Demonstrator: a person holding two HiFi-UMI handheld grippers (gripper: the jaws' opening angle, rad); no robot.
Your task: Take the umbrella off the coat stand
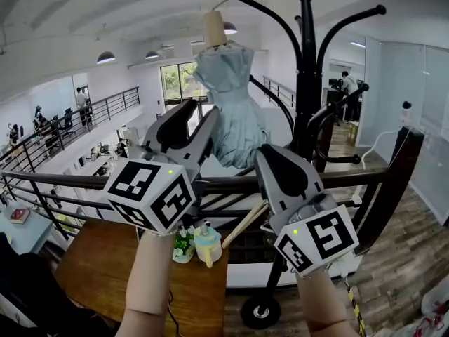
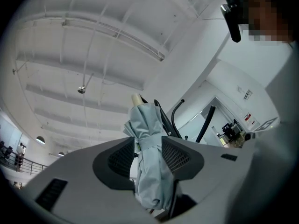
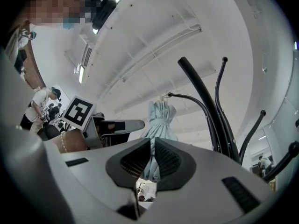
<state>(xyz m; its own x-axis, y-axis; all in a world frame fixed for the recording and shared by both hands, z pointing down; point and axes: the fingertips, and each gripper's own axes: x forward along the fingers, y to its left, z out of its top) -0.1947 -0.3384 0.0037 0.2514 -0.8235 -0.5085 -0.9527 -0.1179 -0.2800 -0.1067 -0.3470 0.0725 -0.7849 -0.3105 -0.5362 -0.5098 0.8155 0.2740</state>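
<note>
A folded light-blue umbrella [image 1: 230, 111] with a cream handle [image 1: 215, 28] hangs from a hook of the black coat stand [image 1: 306, 83]. My left gripper [image 1: 203, 112] is raised at the umbrella's left side, jaws apart. In the left gripper view the umbrella [image 2: 149, 162] fills the gap between the pads [image 2: 180, 155] of that gripper [image 2: 148, 149]; I cannot tell whether they touch it. My right gripper [image 1: 266, 152] sits lower, just below the umbrella's hem, jaws together. In the right gripper view the umbrella [image 3: 160, 122] hangs beyond that gripper [image 3: 152, 157], untouched, with the stand [image 3: 205, 101] at its right.
A dark railing [image 1: 105, 177] runs behind the stand. Below lies a wooden desk [image 1: 105, 258] with a small plant and a cup [image 1: 208, 244]. The stand's round base [image 1: 261, 312] rests on the wood floor. Curved stand arms [image 1: 347, 23] spread right of the umbrella.
</note>
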